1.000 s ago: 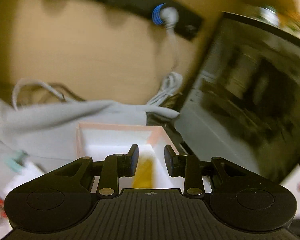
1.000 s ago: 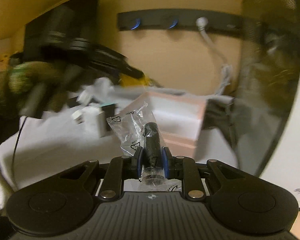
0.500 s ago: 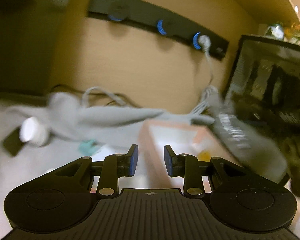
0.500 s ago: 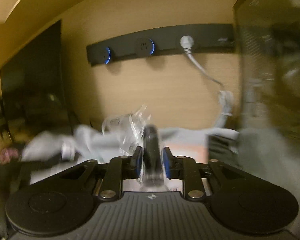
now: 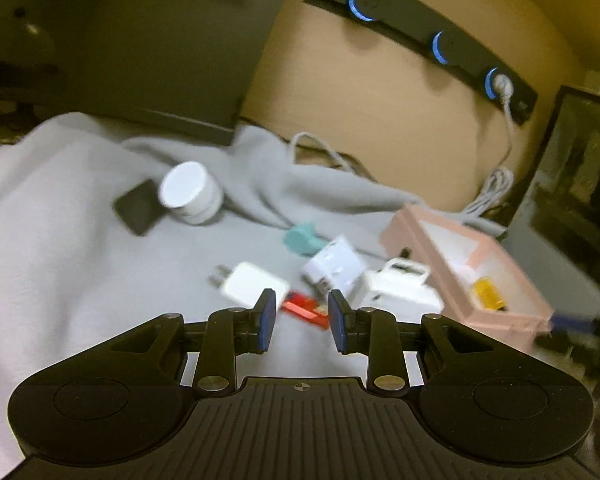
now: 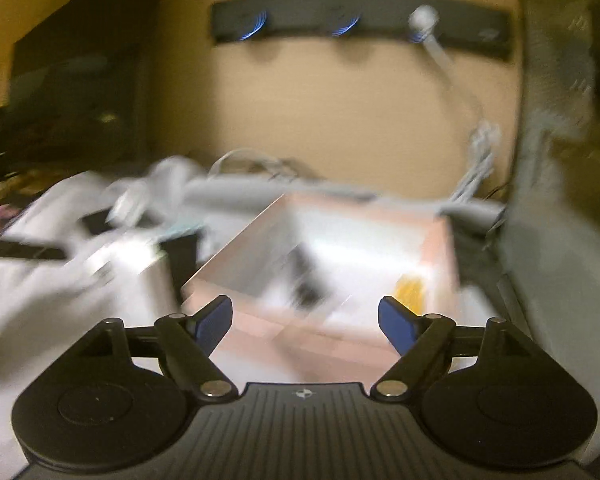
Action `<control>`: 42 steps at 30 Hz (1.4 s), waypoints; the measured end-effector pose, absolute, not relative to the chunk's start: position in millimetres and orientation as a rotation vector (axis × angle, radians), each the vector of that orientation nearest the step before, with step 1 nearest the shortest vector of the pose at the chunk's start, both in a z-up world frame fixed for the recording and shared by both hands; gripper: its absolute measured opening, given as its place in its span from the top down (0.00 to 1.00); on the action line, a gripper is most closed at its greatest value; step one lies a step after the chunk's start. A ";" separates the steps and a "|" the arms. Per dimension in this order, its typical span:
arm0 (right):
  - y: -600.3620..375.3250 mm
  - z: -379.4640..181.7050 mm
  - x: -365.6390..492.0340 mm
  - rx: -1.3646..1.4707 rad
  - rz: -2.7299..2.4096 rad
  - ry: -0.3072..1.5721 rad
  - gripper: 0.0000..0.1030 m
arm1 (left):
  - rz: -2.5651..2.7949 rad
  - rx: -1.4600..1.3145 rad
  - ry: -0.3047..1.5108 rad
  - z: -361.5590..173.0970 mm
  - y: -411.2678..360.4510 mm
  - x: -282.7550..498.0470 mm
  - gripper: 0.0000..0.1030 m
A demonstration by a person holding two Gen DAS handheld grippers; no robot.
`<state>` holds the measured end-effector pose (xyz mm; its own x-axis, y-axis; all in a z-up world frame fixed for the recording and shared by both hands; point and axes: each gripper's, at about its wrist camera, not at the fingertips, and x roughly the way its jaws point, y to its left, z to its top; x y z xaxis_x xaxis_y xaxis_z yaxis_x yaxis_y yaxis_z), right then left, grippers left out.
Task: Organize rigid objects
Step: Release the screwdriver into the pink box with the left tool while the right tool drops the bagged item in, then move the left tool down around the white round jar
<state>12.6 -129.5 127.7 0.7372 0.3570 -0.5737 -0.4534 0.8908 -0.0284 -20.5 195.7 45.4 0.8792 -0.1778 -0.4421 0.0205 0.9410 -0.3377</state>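
Observation:
My left gripper (image 5: 302, 322) is open and empty above a grey cloth, just over a small red object (image 5: 305, 309). White chargers (image 5: 252, 285) (image 5: 400, 290), a white adapter (image 5: 334, 268), a teal item (image 5: 302, 239), a white jar (image 5: 190, 193) and a black slab (image 5: 137, 208) lie beyond. The pink box (image 5: 512, 300) at right holds a yellow piece (image 5: 486, 292). My right gripper (image 6: 306, 322) is open wide over the pink box (image 6: 324, 340); a dark bagged object (image 6: 304, 276) lies blurred inside beside the yellow piece (image 6: 410, 290).
A black socket strip (image 5: 420, 36) with a white plug and cable (image 5: 500, 176) runs along the back wall. A dark monitor (image 5: 132, 40) stands back left, a dark case (image 5: 580, 184) at right. The grey cloth (image 5: 60, 240) covers the table.
My right gripper has opened and let go of the bagged black object, which now lies in the pink box. My left gripper has swung left from the box to the loose items.

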 end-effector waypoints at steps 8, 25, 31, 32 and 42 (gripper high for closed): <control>-127.2 99.1 -0.4 -0.149 0.447 0.699 0.22 | -0.033 -0.386 0.492 49.7 200.6 10.6 0.70; -113.6 82.2 -0.2 -0.210 0.503 0.760 0.22 | 0.179 -0.357 0.473 64.6 249.9 60.1 0.70; -116.1 82.3 -1.4 -0.197 0.500 0.754 0.22 | 0.208 -0.420 0.442 66.6 287.0 105.5 0.70; -116.1 82.2 -0.3 -0.195 0.500 0.758 0.22 | 0.199 -0.442 0.455 63.6 291.9 112.4 0.70; -117.2 78.1 7.8 -0.168 0.511 0.806 0.21 | 0.090 -0.517 0.554 36.9 306.2 144.6 0.64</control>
